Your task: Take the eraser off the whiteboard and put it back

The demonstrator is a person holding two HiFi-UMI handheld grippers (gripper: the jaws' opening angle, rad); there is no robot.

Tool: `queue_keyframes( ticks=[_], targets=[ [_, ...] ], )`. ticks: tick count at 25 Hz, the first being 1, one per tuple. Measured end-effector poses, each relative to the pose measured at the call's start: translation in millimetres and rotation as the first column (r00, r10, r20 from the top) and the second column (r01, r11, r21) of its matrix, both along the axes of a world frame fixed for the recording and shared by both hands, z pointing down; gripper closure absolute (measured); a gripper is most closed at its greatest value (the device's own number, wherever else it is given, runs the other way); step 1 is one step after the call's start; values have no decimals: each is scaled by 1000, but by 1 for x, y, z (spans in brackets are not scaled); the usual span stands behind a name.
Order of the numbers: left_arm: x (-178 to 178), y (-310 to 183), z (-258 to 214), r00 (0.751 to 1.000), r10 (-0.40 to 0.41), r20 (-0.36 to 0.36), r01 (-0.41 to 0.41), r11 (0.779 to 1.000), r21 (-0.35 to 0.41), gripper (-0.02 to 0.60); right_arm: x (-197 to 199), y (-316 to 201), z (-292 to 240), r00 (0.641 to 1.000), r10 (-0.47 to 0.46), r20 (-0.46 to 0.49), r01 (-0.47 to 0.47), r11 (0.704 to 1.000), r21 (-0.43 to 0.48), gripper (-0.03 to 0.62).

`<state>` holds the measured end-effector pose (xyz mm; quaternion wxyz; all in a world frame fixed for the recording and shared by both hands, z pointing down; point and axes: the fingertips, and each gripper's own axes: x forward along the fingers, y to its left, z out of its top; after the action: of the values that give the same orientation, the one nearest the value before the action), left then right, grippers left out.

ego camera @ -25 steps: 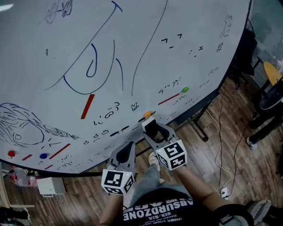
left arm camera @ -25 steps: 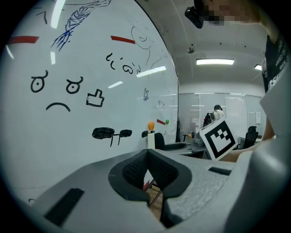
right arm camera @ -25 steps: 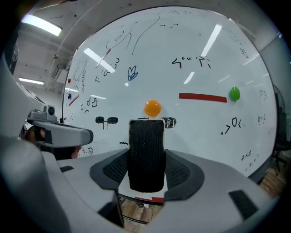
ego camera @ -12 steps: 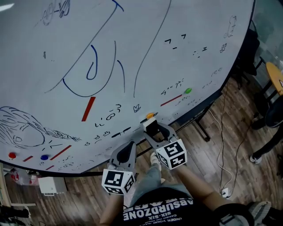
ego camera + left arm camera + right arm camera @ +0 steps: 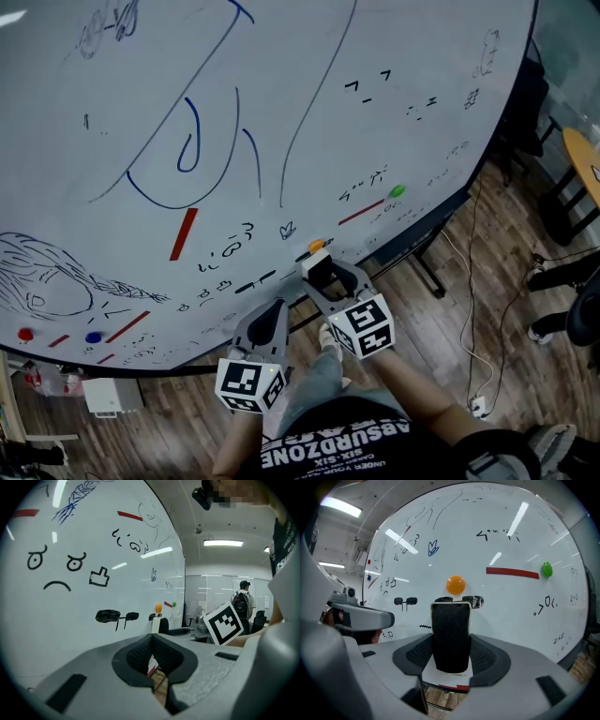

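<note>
The eraser [image 5: 450, 634] stands upright between the jaws of the right gripper [image 5: 321, 277], black felt face toward that gripper's camera and white backing edge showing at the top and bottom. Both pads press on its long sides, so the jaws stand wide only because they are clamped on the eraser. The eraser is held close to the lower part of the whiteboard [image 5: 394, 131], directly below an orange magnet [image 5: 455, 584] and in front of some black marks [image 5: 474, 602]. Whether its far end touches the board cannot be told from any view. To the right on the board lie a red strip [image 5: 512, 573] and a green magnet [image 5: 547, 569]. The left gripper [image 5: 152, 656] hangs beside the right one, nearer the person, with its jaws together and nothing between them; it takes no part in the grip. Judged from this position, the removal step is complete or nearly so, and the return step is in hand. The next move calls for bringing the eraser squarely onto a bare patch of the board, clear of the orange magnet. Hold it there until it seats, then open the jaws and draw the gripper straight back. Risk: if the jaws are opened before the eraser holds to the board, it is likely to drop to the wooden floor [image 5: 487, 309].
</note>
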<state>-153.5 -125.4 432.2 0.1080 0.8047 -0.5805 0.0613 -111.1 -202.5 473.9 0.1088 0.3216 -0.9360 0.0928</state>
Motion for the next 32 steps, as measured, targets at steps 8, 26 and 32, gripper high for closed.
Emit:
queue_keyframes(
  ticks=[8, 26, 32],
  targets=[
    [2, 0, 0, 1000, 5, -2, -5, 1000, -1, 575, 0, 0, 0, 1000, 6, -3, -6, 1000, -1, 361],
    [1, 3, 0, 1000, 0, -8, 0, 1000, 0, 575, 0, 3, -1, 1000, 7, -4, -7, 1000, 1, 361],
    [2, 3, -1, 1000, 0, -8, 0, 1000, 3, 575, 3, 5, -2, 1000, 8, 0, -8, 1000, 3, 362]
  ],
)
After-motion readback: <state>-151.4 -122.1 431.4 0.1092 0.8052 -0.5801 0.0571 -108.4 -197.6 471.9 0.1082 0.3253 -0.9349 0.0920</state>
